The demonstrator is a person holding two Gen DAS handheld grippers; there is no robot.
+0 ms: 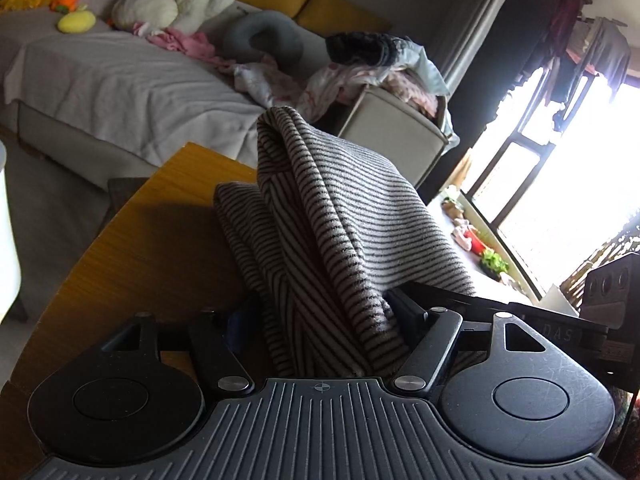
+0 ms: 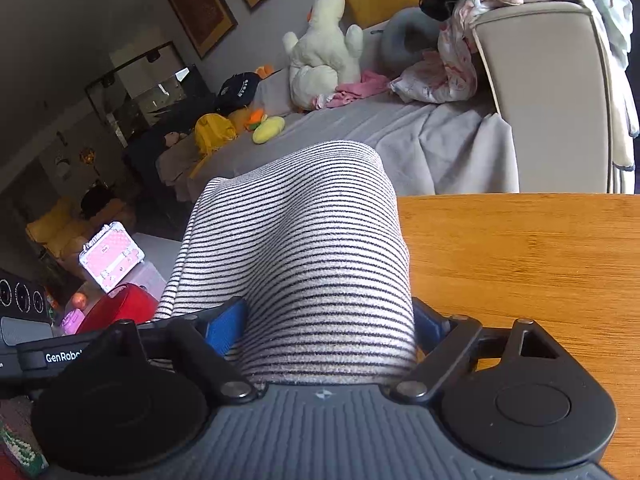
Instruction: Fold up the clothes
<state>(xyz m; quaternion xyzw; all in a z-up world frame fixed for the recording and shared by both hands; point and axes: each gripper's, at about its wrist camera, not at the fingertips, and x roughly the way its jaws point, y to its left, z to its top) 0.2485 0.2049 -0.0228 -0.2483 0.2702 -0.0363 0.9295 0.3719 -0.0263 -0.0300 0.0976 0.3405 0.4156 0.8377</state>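
We have the left gripper (image 1: 320, 312) at the bottom centre of its view, its jaws standing apart with a bunched ridge of grey-and-black striped knit cloth (image 1: 320, 208) between them; whether the pads press on it we cannot tell, since the fabric hides them. The right gripper (image 2: 324, 332) sits likewise low in its frame, jaws wide, with a thick rolled band of the same striped cloth (image 2: 304, 240) filling the gap against a blue pad (image 2: 224, 328). In both views the cloth runs straight ahead, away from the gripper, its long axis up the frame. The two hands look equally near. We judge the next move turns on laying this fold flat. Beneath lies the orange wooden desk (image 2: 520, 264), bare on the right. Beyond are a grey-covered sofa (image 1: 120, 80), a white plush duck (image 2: 324, 48) and a beige basket heaped with laundry (image 1: 400, 120).
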